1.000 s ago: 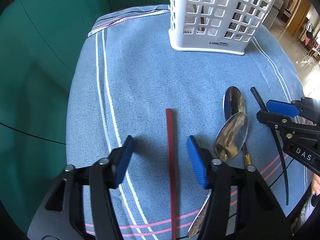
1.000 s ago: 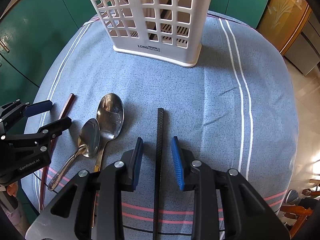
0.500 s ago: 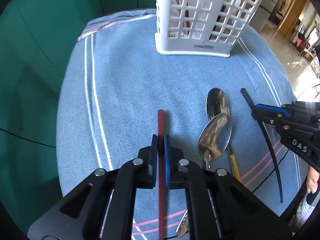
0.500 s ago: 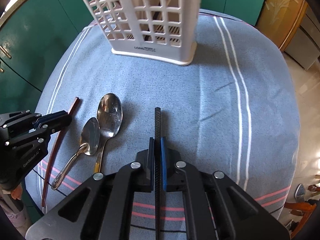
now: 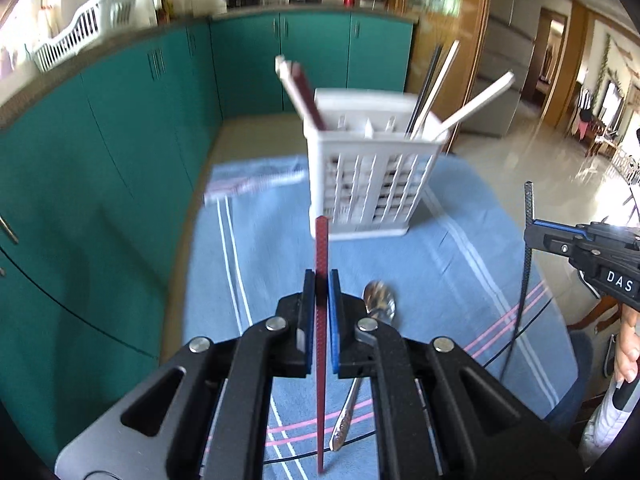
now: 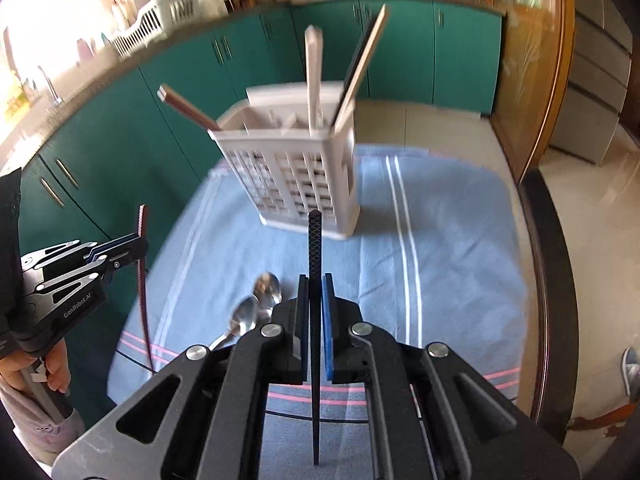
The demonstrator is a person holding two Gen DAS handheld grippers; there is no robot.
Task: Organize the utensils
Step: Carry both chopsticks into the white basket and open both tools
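My left gripper (image 5: 320, 284) is shut on a red chopstick (image 5: 321, 240), held up off the cloth and pointing toward the white utensil basket (image 5: 372, 184). My right gripper (image 6: 315, 288) is shut on a black chopstick (image 6: 314, 240), also lifted, pointing at the basket (image 6: 296, 168). Each gripper shows in the other's view: the right one (image 5: 532, 228) and the left one (image 6: 140, 244). The basket holds several chopsticks, red, white and black. Two spoons (image 6: 256, 300) lie on the blue cloth, partly hidden behind my grippers (image 5: 378, 306).
The blue striped cloth (image 6: 440, 248) covers the round table. Green cabinets (image 5: 120, 128) curve around behind and to the left. A white dish rack (image 5: 80, 36) stands on the counter. The person's hand (image 5: 628, 340) is at the right edge.
Both grippers closed on their chopsticks, then lifted them off the cloth and tilted up, so the views now look level at the basket and the kitchen.
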